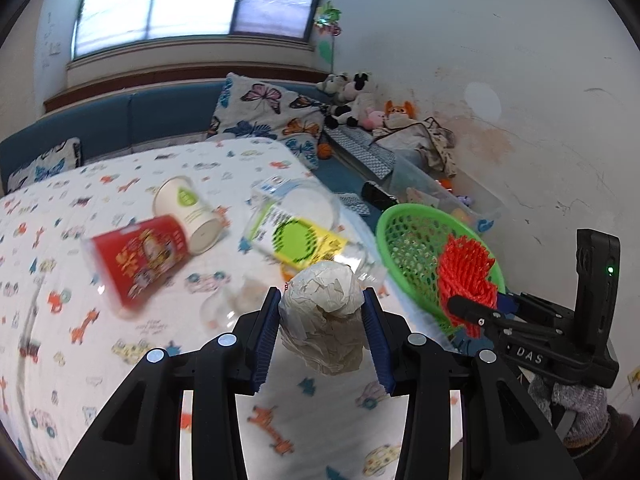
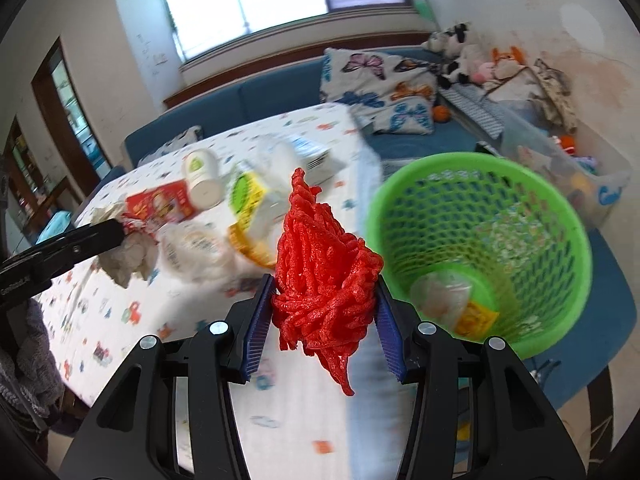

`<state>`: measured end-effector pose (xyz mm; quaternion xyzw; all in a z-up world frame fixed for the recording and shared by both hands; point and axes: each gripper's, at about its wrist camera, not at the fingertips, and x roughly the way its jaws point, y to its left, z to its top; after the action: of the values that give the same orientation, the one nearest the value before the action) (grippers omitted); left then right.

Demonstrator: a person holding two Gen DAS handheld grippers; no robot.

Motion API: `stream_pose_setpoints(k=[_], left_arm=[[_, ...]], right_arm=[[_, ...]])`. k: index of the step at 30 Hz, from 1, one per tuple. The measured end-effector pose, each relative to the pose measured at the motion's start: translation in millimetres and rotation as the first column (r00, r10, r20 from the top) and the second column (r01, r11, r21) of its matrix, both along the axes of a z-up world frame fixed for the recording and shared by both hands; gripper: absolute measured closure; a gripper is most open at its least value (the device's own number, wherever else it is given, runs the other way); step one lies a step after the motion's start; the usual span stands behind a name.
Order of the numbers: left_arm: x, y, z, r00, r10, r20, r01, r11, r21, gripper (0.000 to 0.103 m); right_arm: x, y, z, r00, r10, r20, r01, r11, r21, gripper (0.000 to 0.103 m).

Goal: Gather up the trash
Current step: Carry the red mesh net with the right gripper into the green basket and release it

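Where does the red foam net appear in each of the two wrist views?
Left wrist view: the red foam net is at lower right, in the right gripper, in front of the green basket.
Right wrist view: the net is at centre, clamped between the blue pads.
Shared landmark: the green basket.

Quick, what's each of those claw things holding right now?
Left gripper: closed on a crumpled paper ball.
Right gripper: closed on red foam netting.

Bright window (image 1: 192,0) backlight, motion blur
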<state>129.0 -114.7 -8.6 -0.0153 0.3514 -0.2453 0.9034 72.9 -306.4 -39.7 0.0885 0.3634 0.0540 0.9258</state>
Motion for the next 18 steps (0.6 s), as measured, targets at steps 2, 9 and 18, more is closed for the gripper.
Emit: stream_pose_setpoints(k=[2,9,18], left_arm=[[2.3,-9.0,3.8,1.0,-0.013,0.009,0.013,1.0,0.005,0.063],[10.8,-39.1,13.6,0.998,-0.059,0.025,0.058,0.998,0.03,0.063],[24.1,-69.8,20.8,0.994,-0.1,0.036,0.098,0.994,0.049,0.063]], right_arm=[[1.7,-11.7,1.9,1.0,-0.024,0.005,0.024,1.0,-0.003,0.054],[8.7,-54.4,4.2,0.994,-0.107,0.007,0.107,0.994,-0.029,0.052],[19.5,-91.9,-6.6,0.984,-0.176,-0.016,0.174,0.983,-0.063,0.052]])
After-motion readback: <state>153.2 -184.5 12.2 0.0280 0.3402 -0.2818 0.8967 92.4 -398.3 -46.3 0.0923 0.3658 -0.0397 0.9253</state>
